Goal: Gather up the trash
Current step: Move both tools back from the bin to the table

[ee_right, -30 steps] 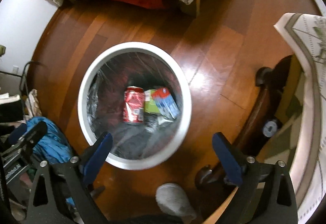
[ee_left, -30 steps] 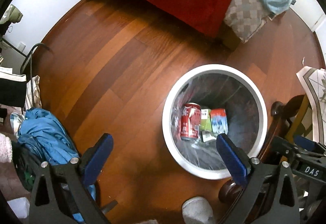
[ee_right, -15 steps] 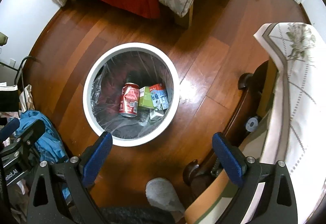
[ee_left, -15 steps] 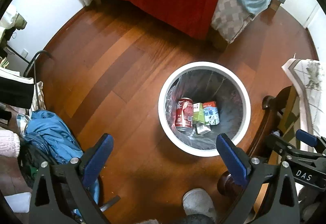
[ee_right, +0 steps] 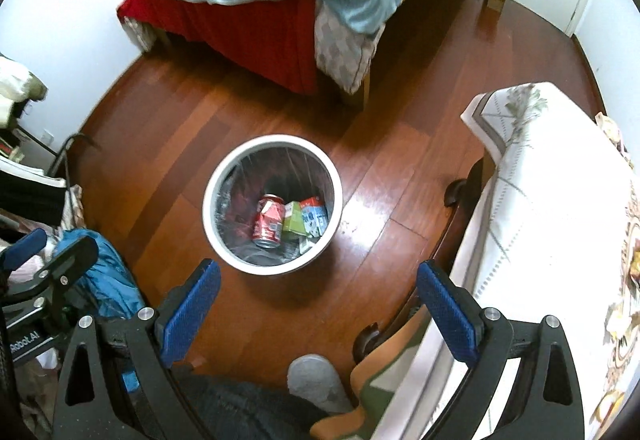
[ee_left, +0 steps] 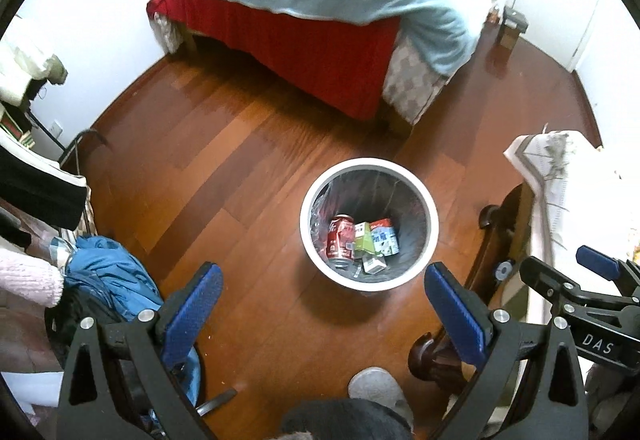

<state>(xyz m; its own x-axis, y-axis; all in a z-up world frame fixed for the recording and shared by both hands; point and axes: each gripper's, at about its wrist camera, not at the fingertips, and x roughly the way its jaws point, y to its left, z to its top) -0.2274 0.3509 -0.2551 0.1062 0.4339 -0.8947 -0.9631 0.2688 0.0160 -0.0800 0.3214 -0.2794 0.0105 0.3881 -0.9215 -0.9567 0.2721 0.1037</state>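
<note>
Both claws, left (ee_left: 322,306) and right (ee_right: 318,302), spread apart, empty; trash bin (ee_left: 308,218) ahead below, untouched.

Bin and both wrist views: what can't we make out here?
- Bin floor: both views, covered by the can, cartons and dark liner; anything under them is hidden.
- Carton labels: too small to read in either view.
- Table top: cut off by the frame's right edge; items there are blurred.
- Clothes pile: partly behind the left gripper.
- Under the bed: in shadow.
</note>
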